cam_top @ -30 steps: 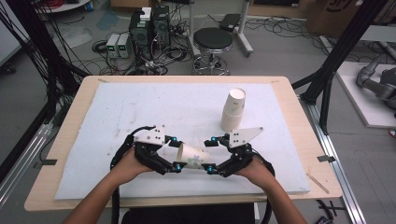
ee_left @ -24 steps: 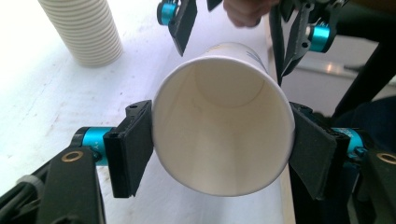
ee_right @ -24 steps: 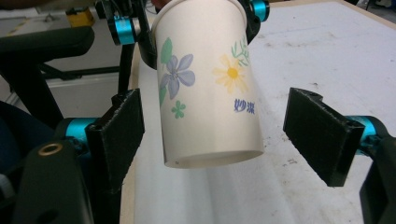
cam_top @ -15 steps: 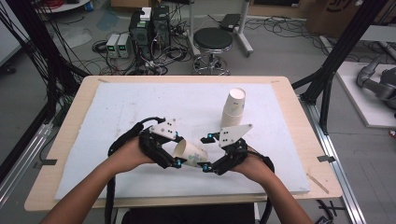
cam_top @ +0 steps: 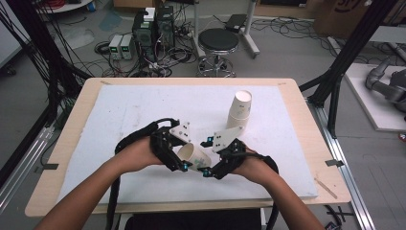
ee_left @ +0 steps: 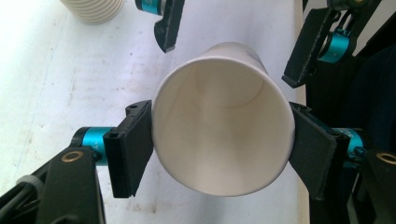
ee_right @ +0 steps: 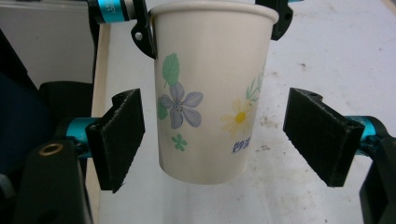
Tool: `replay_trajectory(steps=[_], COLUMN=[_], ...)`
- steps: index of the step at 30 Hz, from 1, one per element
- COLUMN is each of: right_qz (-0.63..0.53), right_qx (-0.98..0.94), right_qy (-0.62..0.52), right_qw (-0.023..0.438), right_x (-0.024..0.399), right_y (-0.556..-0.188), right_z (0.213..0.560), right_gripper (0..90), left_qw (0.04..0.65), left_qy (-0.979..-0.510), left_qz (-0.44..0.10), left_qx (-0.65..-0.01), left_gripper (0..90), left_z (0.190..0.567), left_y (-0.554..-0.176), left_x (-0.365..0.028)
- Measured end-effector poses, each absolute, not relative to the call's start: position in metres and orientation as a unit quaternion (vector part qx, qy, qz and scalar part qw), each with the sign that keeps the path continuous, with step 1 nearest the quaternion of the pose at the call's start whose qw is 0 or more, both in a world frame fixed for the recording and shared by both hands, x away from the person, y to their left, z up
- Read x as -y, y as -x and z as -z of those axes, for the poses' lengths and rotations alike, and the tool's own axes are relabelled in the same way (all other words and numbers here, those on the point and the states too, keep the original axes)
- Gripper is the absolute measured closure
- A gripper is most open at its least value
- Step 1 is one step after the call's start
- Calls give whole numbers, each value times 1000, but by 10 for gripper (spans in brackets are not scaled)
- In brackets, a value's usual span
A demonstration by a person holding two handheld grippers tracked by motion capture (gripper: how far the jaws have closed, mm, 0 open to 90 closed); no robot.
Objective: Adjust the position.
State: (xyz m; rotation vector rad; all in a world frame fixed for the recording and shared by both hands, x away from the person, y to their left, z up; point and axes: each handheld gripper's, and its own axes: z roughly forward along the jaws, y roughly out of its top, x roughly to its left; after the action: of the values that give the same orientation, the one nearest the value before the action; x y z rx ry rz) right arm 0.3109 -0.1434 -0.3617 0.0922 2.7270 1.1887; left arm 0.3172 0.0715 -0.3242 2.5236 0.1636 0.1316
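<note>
White padding covers the light wooden table (cam_top: 297, 103), which stands on a grey floor strewn with cables, with a black round stool (cam_top: 218, 42) at twelve o'clock. A stack of white paper cups (cam_top: 239, 111) stands at two o'clock. Near six o'clock, the left hand-held gripper (ee_left: 219, 140) pinches an empty flower-printed paper cup (cam_top: 194, 155) at its rim, held off the table. The right hand-held gripper (ee_right: 215, 137) stands spread around the cup's base, pads apart from it.
</note>
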Motion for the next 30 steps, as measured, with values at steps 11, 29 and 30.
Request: replay_trajectory(steps=[11, 29, 30], right_qz=[-363, -358, -358], right_qx=[-928, -932, -932], right_qy=[-21, -22, -22], right_qw=[76, 58, 58], right_x=[127, 123, 123], right_y=[-313, -316, -316], right_z=[365, 373, 373], right_gripper=[250, 350, 352], left_qw=[279, 283, 283], left_qy=[-957, -956, -956], left_qz=[-52, -49, -50], left_qx=[-58, -59, -59], left_gripper=[283, 291, 293], left_z=[322, 326, 326], left_y=[-317, -315, -315], left_x=[-63, -64, -64])
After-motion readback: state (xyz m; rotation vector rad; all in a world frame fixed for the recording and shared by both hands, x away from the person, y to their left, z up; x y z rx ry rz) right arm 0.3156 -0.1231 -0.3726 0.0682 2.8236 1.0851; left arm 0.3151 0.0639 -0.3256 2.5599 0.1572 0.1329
